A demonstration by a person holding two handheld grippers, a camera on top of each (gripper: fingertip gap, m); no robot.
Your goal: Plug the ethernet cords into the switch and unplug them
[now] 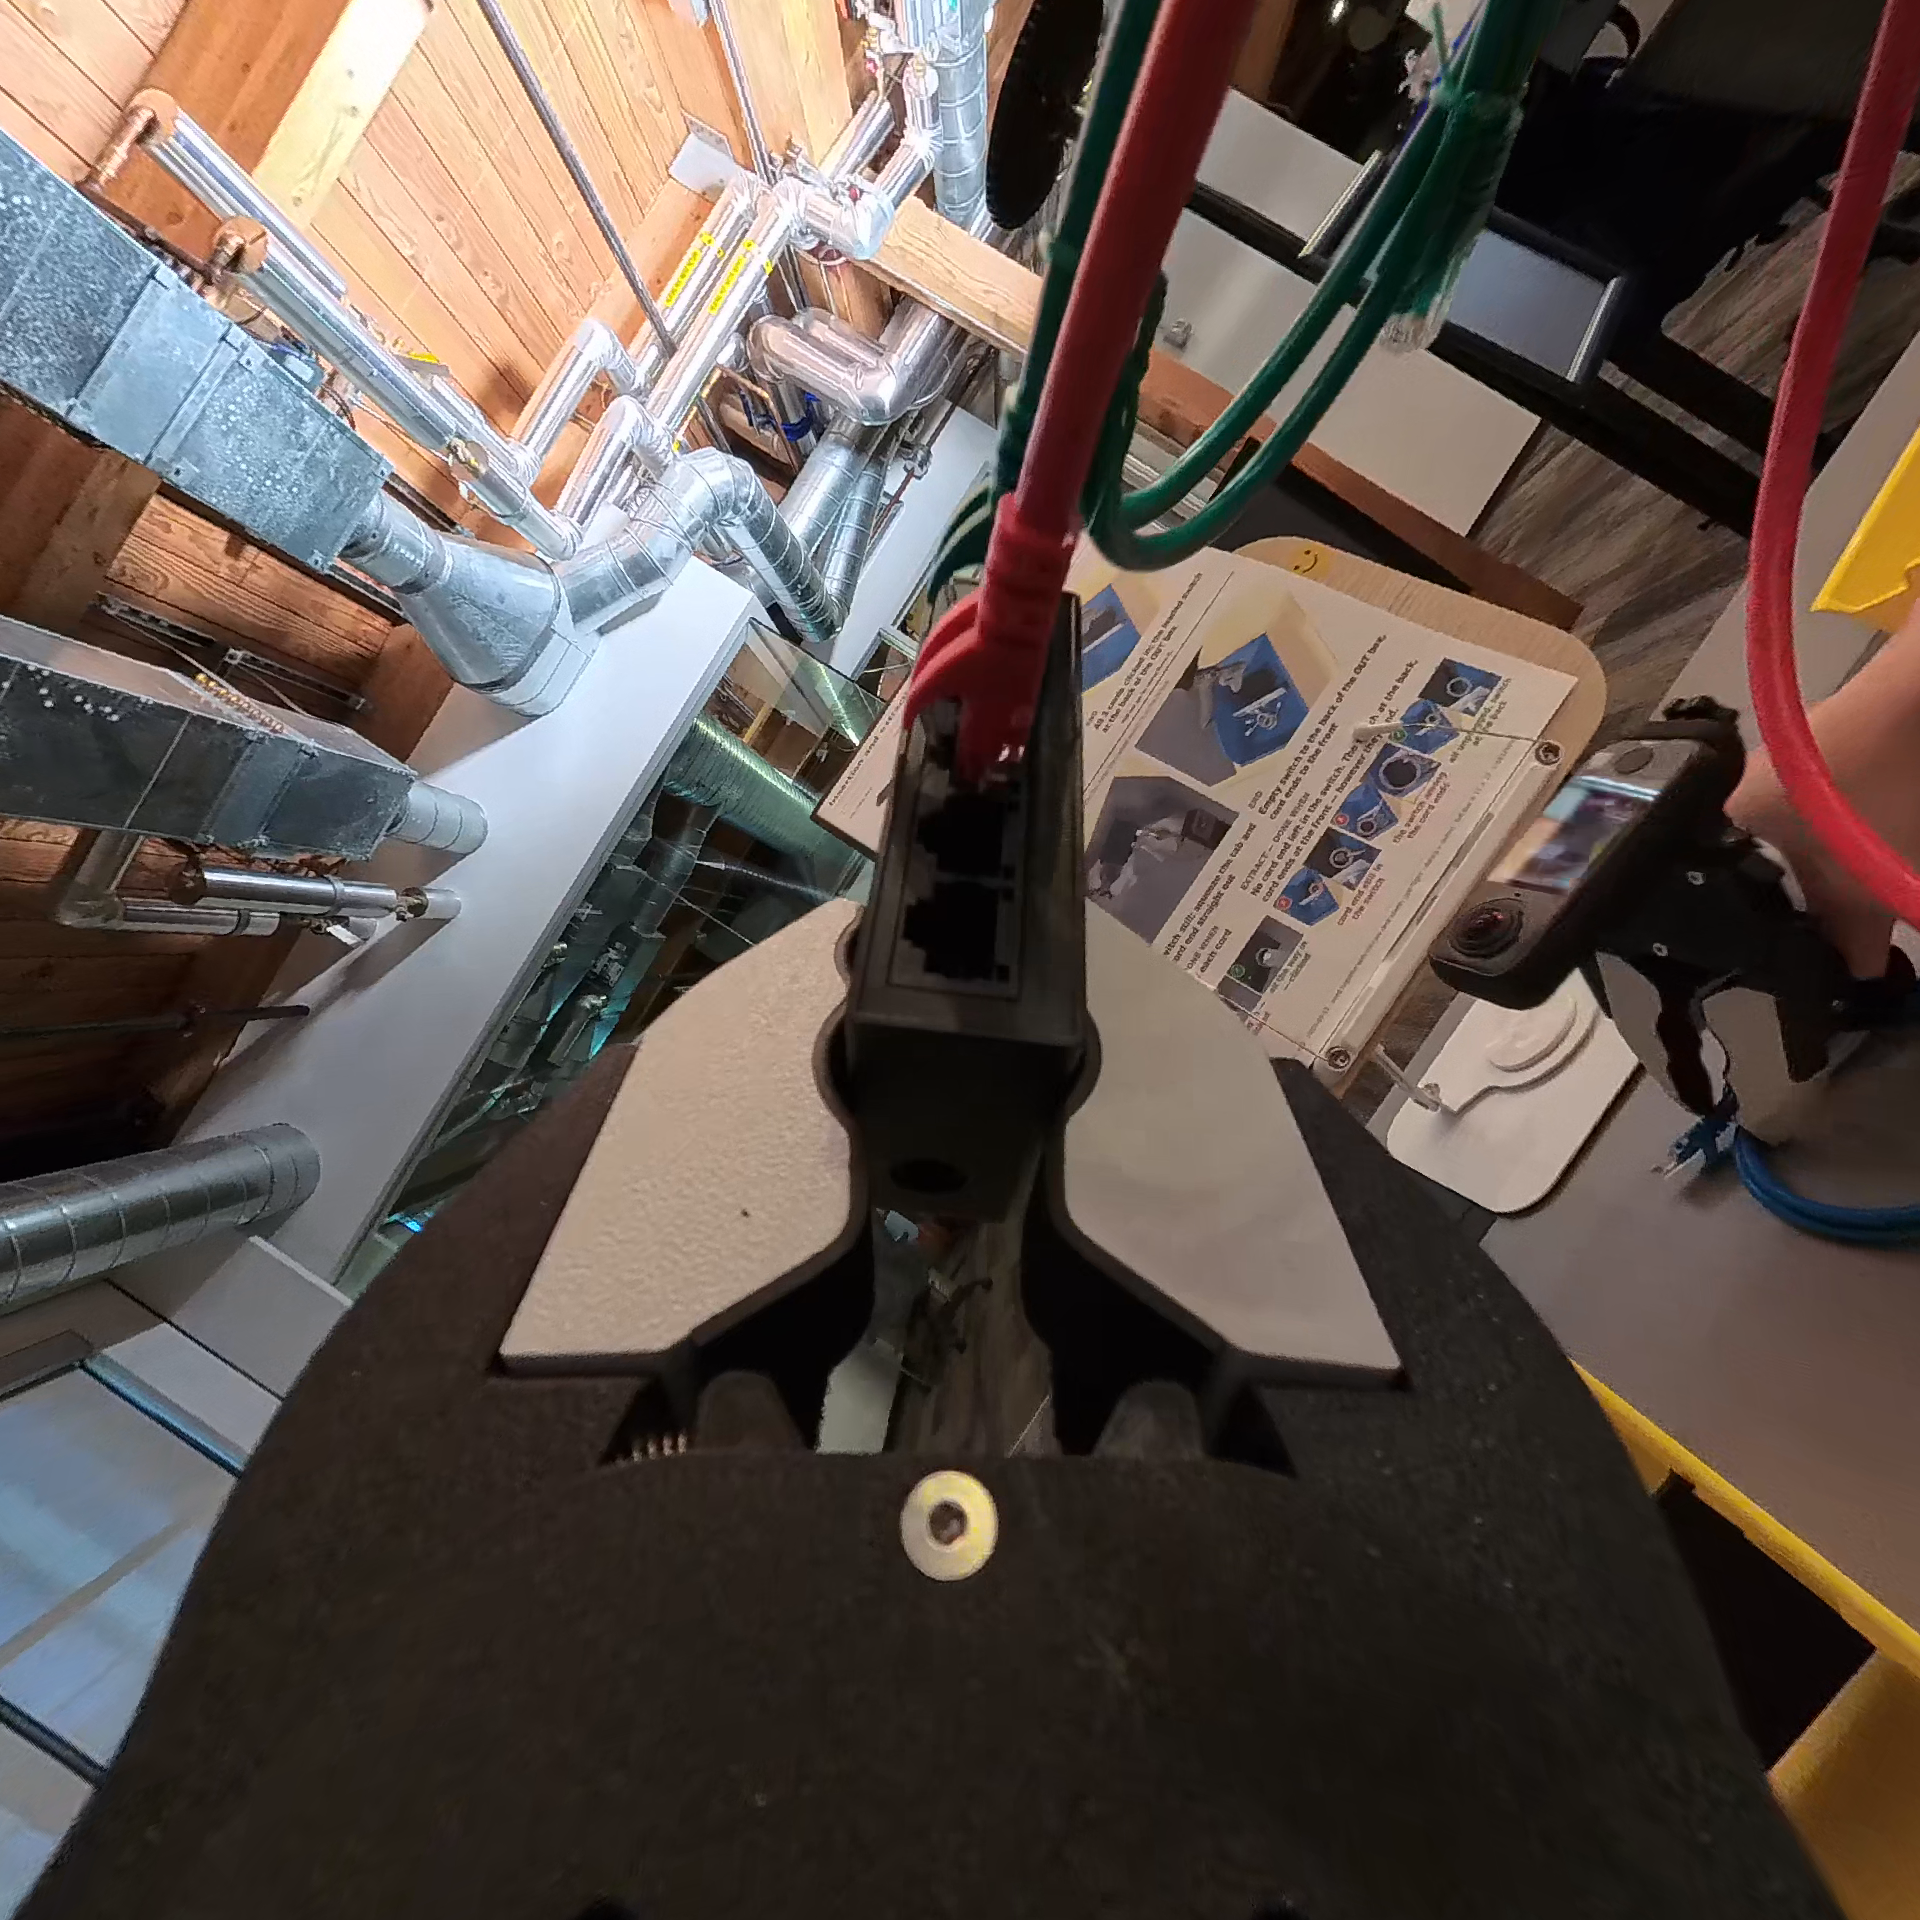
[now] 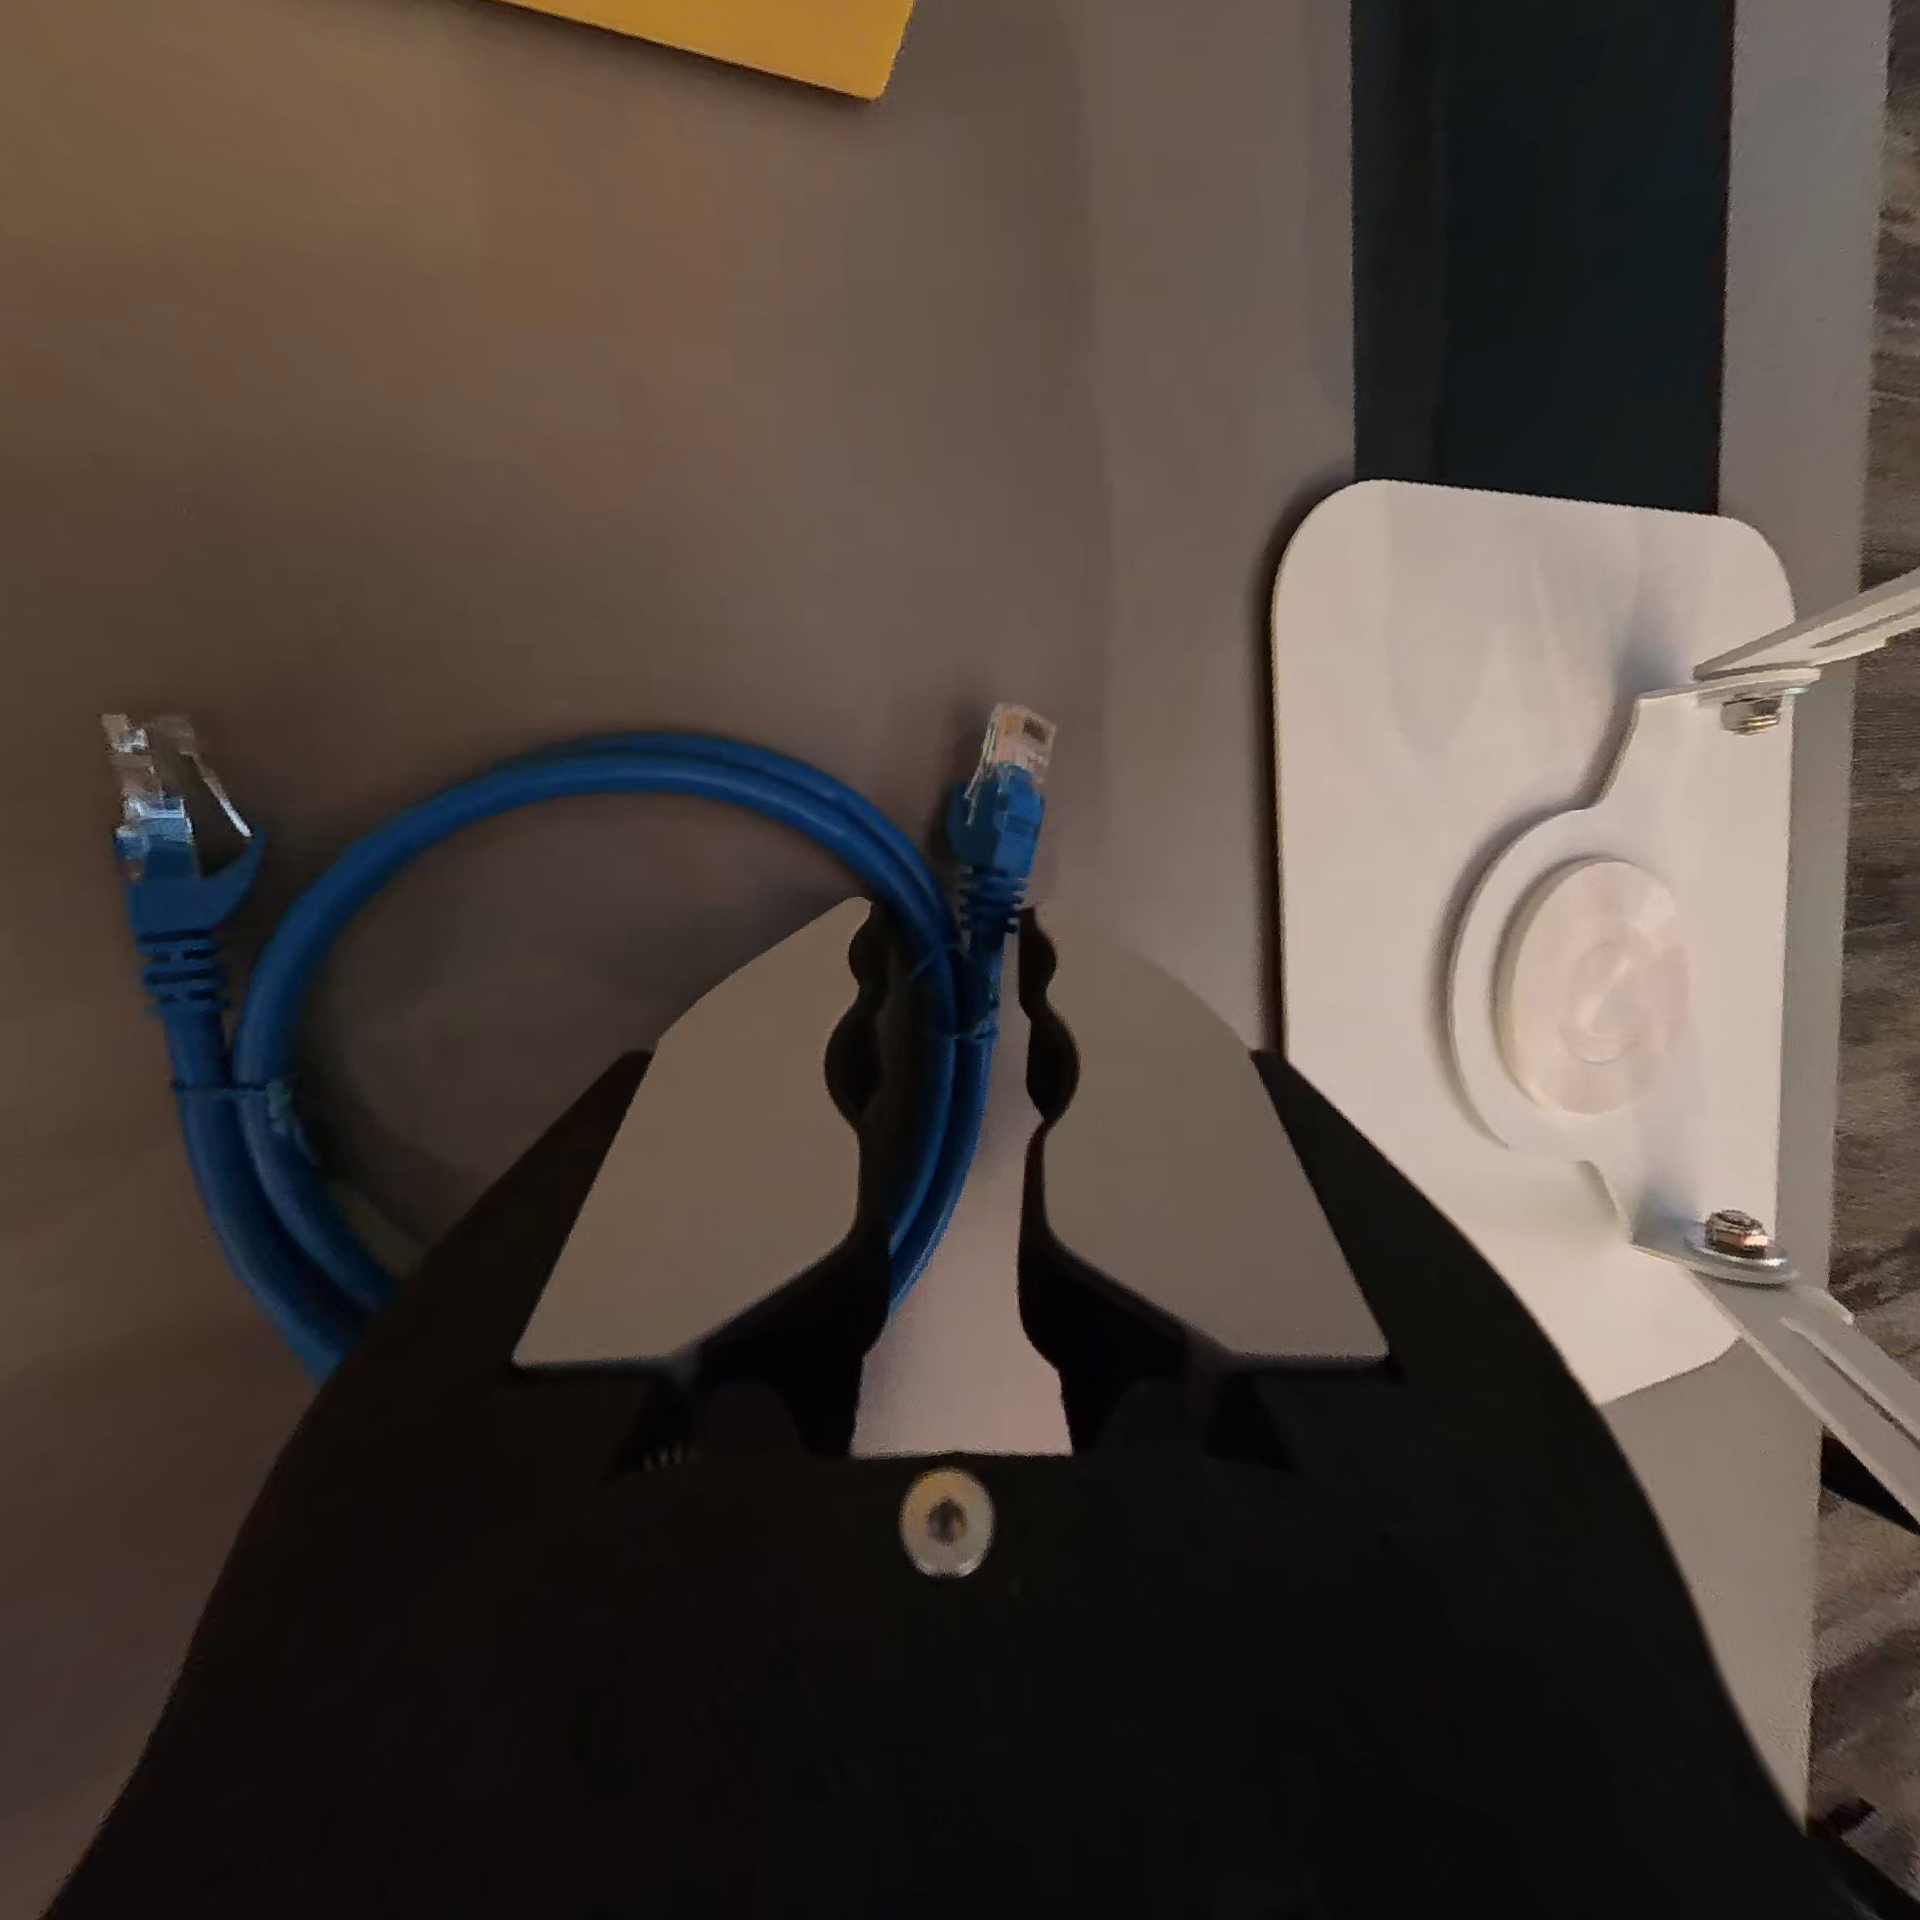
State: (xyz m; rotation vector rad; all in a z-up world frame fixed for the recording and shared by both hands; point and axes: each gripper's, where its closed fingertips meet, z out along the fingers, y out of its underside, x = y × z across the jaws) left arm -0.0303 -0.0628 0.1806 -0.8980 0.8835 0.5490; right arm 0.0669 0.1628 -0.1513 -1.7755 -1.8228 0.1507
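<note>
In the left wrist view, we see the left gripper (image 1: 961,1049) clamped on a small black ethernet switch (image 1: 971,914), its two grey-faced fingers (image 1: 727,1122) pressing the narrow body from either side so that the row of ports faces us and runs away from the camera. A red ethernet cord (image 1: 1101,312) comes down from the top of the frame, and its red plug (image 1: 997,644) sits in the farthest port; the two nearer ports are open. A green ethernet cord (image 1: 1278,416) hangs in loops just behind the red one, bundled with a tie near the top right. Beyond the switch lies a printed instruction sheet (image 1: 1320,790) with photos and lines of text, fixed on a pale board; we leave its wording aside. At the right, the right gripper (image 1: 1714,1081) with its camera is held by a person's hand (image 1: 1829,831) low over a grey table (image 1: 1662,1299), near a coiled blue ethernet cord (image 1: 1829,1205). Silver ducts and pipes (image 1: 623,499) under a wooden ceiling fill the left side. In the right wrist view, we see the right gripper (image 2: 945,935) with its fingers (image 2: 727,1122) apart, straddling the blue ethernet cord (image 2: 582,769), which lies coiled and tied on the grey table (image 2: 520,416). One clear plug (image 2: 1003,790) points away just beyond the fingertips, and the other plug (image 2: 166,800) lies at the left. A white plate (image 2: 1403,675) with a round disc and metal brackets sits just to the right, and a yellow edge (image 2: 727,42) shows at the top. No brand marks are readable.
</note>
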